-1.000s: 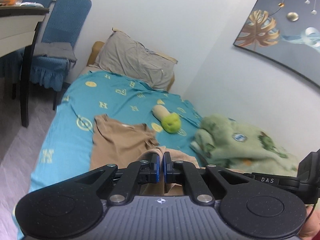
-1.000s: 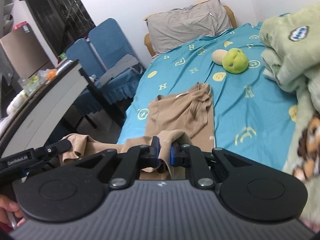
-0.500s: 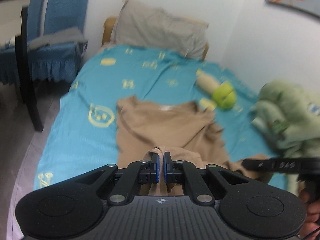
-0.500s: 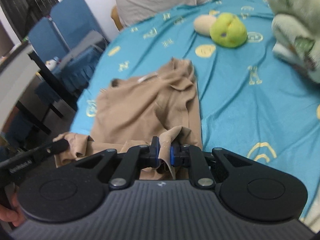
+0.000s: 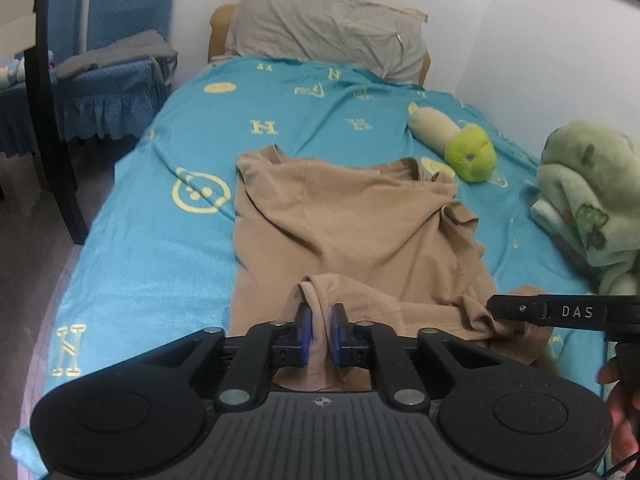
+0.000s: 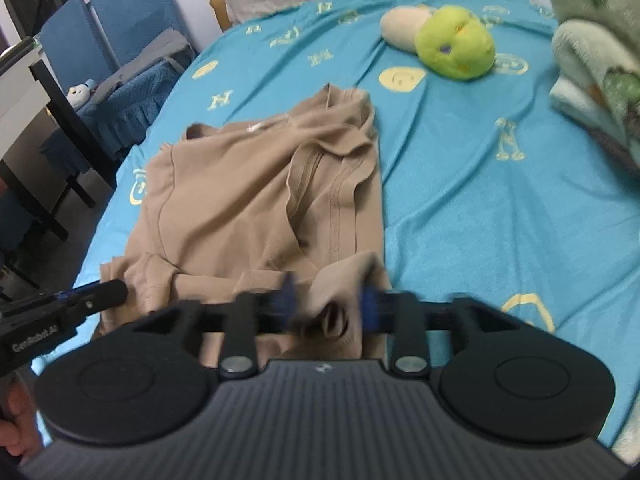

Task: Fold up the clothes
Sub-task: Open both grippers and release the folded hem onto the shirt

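Two corners of the tan shirt [image 5: 344, 220] are sitting in my fingers at the near edge of the bed [image 5: 160, 264]. The left gripper [image 5: 319, 338] is pinching a bunched fold of the hem, its blue pads pressed close on the cloth. The right gripper [image 6: 326, 304] is blurring in its own view, with its pads standing visibly apart and a lump of hem lying between them, so I am reading it as spread rather than clamped.

What matters for the coming move, as I am judging it, is how the shirt is running. Its long axis is lying straight away from me, hem at my fingers and collar toward the headboard end, near the green plush toy [image 6: 454, 46] but not touching it. Both grippers are sitting side by side along the hem, so neither is nearer the collar. The shirt body is lying mostly flat on the bed, left of the green blanket [image 5: 588, 200] heaped at the bed's right edge, with a sleeve rumpled inward along the shirt's right side.

Carrying the hem forward along that axis is looking like the natural fold, though the right side is needing a fresh grip first.
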{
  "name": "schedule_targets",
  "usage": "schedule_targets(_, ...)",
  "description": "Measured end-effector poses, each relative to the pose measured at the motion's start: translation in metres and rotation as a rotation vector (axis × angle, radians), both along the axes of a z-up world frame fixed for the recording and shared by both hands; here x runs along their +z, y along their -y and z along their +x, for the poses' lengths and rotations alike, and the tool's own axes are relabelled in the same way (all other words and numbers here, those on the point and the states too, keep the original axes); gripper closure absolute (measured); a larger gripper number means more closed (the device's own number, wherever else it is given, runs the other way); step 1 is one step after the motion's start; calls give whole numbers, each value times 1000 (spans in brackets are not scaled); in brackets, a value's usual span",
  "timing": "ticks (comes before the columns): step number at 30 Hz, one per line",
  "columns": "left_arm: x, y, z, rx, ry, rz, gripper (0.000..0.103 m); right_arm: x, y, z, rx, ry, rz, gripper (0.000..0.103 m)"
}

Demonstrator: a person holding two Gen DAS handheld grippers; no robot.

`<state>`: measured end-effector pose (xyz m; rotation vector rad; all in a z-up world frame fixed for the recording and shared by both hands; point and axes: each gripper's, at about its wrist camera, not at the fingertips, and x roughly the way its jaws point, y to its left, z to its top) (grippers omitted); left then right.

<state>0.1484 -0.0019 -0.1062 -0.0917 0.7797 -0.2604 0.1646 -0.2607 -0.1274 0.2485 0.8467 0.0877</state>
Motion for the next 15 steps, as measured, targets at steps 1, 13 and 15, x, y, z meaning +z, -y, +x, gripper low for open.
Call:
schedule_targets(1,7,0,-5,0,16,-1,80,5,1,-5,-6,27,4,20)
schedule_targets(13,77,-3,-92,-26,260,-3,0,72,6,-92,-32,275,14,0)
schedule_targets(15,82,-4,-105,-10,261,-5,0,76,4,-104,-22,289,17,0)
